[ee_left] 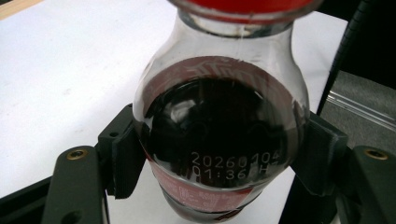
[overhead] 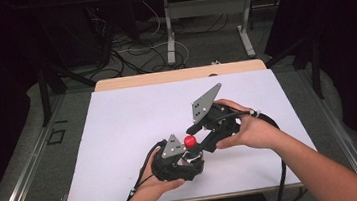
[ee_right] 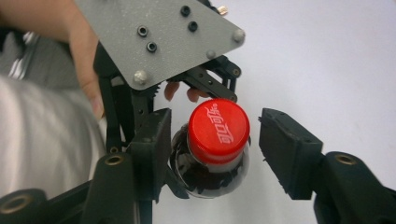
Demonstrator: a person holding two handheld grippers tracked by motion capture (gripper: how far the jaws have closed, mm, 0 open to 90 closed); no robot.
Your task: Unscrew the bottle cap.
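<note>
A small clear bottle of dark cola (ee_left: 219,140) with a red cap (ee_right: 218,130) stands tilted over the white table sheet. My left gripper (ee_left: 219,154) is shut on its round body, one black pad pressed on each side. From above, my right gripper (ee_right: 215,149) straddles the cap, with a small gap showing between each pad and the cap. In the high view the red cap (overhead: 189,140) shows between the two grippers near the table's front middle. There the left gripper (overhead: 185,157) sits below the cap and the right gripper (overhead: 196,141) reaches in from the right.
A white sheet (overhead: 133,120) covers the table, with a wooden edge (overhead: 179,74) at the far side. Black cables (overhead: 279,170) trail off the front edge. Beyond the table are desk legs (overhead: 169,36) and floor cables. The left gripper's grey plate (ee_right: 154,32) stands close above the cap.
</note>
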